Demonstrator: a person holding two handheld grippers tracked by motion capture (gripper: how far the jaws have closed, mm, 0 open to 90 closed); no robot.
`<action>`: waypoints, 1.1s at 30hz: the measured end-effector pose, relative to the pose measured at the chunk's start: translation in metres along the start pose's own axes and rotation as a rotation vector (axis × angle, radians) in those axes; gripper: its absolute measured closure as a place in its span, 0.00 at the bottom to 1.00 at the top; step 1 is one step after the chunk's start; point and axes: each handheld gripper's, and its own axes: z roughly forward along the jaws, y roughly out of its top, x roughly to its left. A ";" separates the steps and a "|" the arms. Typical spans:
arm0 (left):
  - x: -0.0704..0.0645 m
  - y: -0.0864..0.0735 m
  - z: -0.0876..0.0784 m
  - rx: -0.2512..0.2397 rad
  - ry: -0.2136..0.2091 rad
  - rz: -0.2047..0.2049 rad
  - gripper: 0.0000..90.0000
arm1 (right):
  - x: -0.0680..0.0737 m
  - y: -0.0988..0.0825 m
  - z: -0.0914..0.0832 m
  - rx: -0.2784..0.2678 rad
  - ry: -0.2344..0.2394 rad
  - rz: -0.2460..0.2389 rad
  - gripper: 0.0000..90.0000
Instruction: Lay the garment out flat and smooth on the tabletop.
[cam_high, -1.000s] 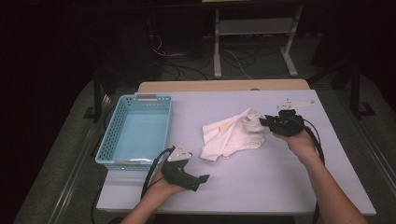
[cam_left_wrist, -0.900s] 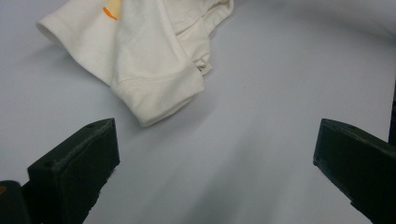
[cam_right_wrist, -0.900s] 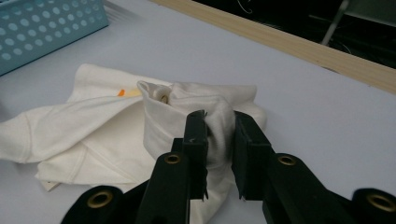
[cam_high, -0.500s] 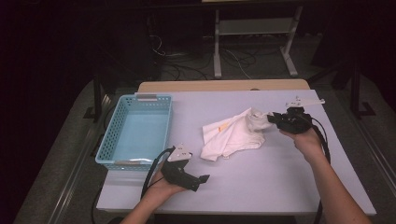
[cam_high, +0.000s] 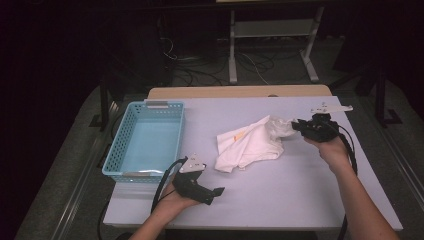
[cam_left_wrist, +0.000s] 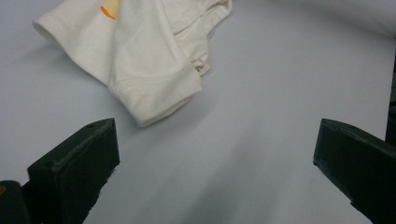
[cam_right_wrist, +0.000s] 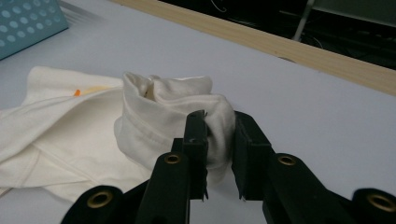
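At the bottom of the high view my left gripper (cam_high: 216, 192) rests on the pale surface (cam_high: 300, 190), jaws spread wide. Above it, mid-frame, lies the crumpled white shirt (cam_high: 251, 144). My right gripper (cam_high: 296, 125) pinches its bunched right edge. The blue basket (cam_high: 147, 141) sits at left.

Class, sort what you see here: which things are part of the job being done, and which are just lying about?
In the job:
- shirt, bunched edge pinched in the right tongs
- left tongs, open, near the shirt
- basket, perhaps where the shirt goes

Lying about:
- metal stand behind the table
- floor cables
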 end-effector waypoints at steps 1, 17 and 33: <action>0.000 0.000 0.000 0.001 0.000 0.001 0.00 | -0.001 0.000 0.000 0.000 -0.003 0.003 0.83; 0.000 0.000 0.000 0.001 -0.001 0.000 0.00 | -0.024 -0.008 0.001 0.019 -0.069 0.034 0.83; 0.000 0.000 0.000 -0.001 -0.004 -0.005 0.00 | -0.042 -0.018 0.004 0.029 -0.080 0.075 0.83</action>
